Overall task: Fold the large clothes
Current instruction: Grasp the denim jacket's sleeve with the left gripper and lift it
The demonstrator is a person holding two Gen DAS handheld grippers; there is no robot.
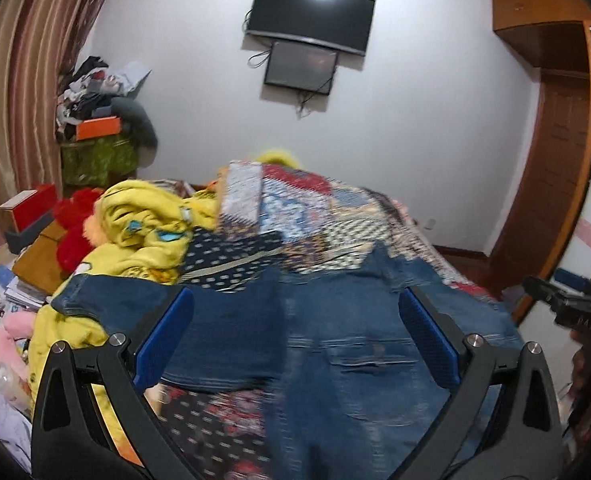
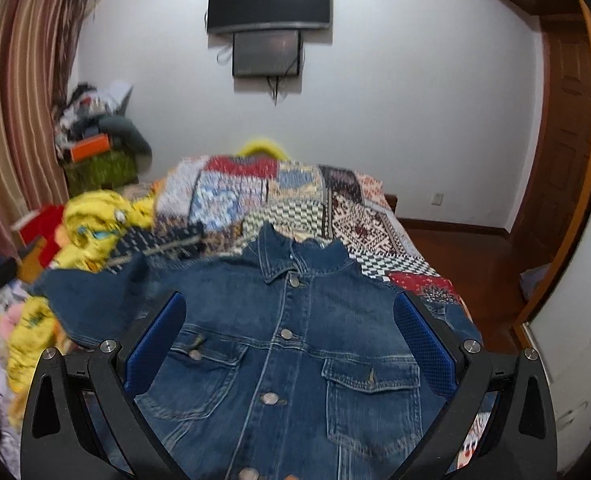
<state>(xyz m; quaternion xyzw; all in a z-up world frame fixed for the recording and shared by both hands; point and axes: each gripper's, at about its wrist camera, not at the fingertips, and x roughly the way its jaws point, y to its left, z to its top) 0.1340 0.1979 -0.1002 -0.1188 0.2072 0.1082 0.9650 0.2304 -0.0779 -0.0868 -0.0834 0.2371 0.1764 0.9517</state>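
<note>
honestly, the main risk we see is the denim jacket [image 2: 291,360] getting tangled w/ the stuff around it. it lies front-up and buttoned on the patchwork bedspread [image 2: 335,208], collar toward the far wall, one sleeve [image 2: 91,300] flung out to our left, just beside or maybe touching the yellow blanket [image 2: 95,216]. if we pinch that sleeve low, we'd prob grab yellow fabric too and drag it into the fold. denim looks stiff and heavy, so a shallow grip on a seam could slip, and thick layers may spring back open.

both tongs are spread wide, holding nothing: the left gripper [image 1: 295,344] hovers over the jacket's left part, the right gripper [image 2: 291,344] over the chest and pockets. the right tool also shows at the edge of the left wrist view, so the two are near each other; we could bump them if both reach for the middle.

the bed is soft and busy w/ pattern, so edges are hard to read; both views are blurred. the jacket's right side sits near the bed edge, where it might slide off toward the wooden floor [image 2: 455,256].

room: white wall w/ a tv [image 2: 269,0] and a smaller screen [image 2: 266,54] under it, striped curtain [image 2: 19,92] on the left, a clutter pile w/ an orange box [image 2: 89,148], wooden door [image 2: 563,120] on the right.
</note>
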